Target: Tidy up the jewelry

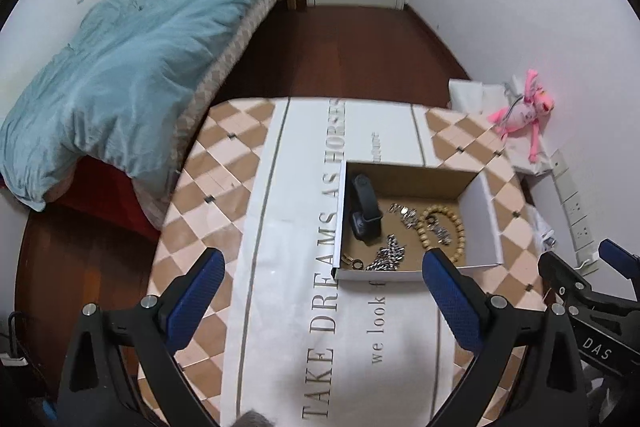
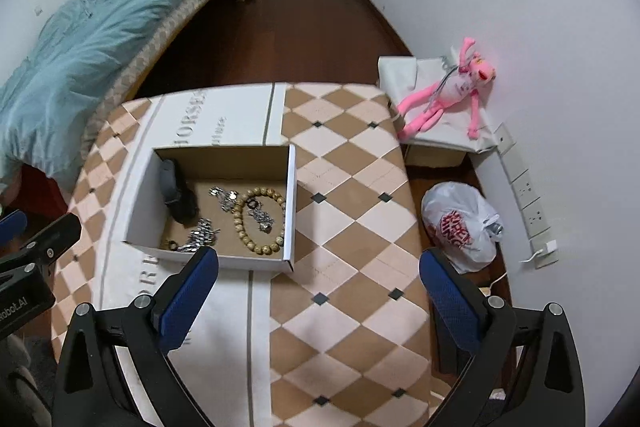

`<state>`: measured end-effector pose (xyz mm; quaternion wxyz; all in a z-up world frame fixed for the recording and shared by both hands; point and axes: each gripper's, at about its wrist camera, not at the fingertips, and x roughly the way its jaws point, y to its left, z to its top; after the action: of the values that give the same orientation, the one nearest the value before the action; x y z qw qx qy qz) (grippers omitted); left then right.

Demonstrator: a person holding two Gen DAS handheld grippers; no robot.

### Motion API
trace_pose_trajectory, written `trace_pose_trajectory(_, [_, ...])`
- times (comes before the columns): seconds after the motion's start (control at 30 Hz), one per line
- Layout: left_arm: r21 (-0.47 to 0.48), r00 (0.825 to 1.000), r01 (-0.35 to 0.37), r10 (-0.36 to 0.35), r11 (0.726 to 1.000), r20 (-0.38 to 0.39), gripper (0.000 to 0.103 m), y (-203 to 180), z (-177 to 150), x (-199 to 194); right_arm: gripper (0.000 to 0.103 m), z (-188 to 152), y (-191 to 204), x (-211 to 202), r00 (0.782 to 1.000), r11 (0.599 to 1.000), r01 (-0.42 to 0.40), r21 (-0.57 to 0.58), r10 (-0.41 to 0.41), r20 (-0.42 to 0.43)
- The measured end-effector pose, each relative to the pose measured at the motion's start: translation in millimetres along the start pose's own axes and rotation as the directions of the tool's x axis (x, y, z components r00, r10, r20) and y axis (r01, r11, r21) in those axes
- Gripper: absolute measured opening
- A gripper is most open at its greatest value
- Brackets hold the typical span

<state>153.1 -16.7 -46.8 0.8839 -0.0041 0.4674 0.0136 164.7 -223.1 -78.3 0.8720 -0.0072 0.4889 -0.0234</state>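
An open cardboard box (image 1: 480, 211) (image 2: 291, 195) stands on the table. Inside lie a black watch (image 1: 362, 213) (image 2: 178, 193), a wooden bead bracelet (image 1: 460, 231) (image 2: 240, 227), a silver chain (image 1: 390, 255) (image 2: 198, 235) and more silver pieces (image 1: 406, 213) (image 2: 224, 197). My left gripper (image 1: 324, 275) is open and empty, held above the table in front of the box. My right gripper (image 2: 318, 273) is open and empty, in front of the box's right corner. Each gripper shows at the edge of the other's view.
A checkered tablecloth (image 2: 352, 211) with a white printed runner (image 1: 304, 163) covers the table. A bed with a blue quilt (image 1: 132, 67) is at the left. A pink plush toy (image 2: 452, 91) lies on a white bag at the right, with a plastic bag (image 2: 460, 227) on the floor.
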Motion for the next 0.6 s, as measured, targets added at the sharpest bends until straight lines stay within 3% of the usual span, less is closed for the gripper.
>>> trace_pose_trajectory(0.37, [-0.004,0.993,-0.012,0.012,1.0,0.115,0.101,8,-6,-103,0.102,-14,-4,-129,0.986,1.0,0.002,0.01,-0.004,0.165])
trace_pose_trajectory(0.6, [0.021,0.987,0.012,-0.016,1.0,0.159,0.101,10,-20,-148,0.103,-31,-3,-181,0.977,1.0,0.006,0.011,-0.008,0.212])
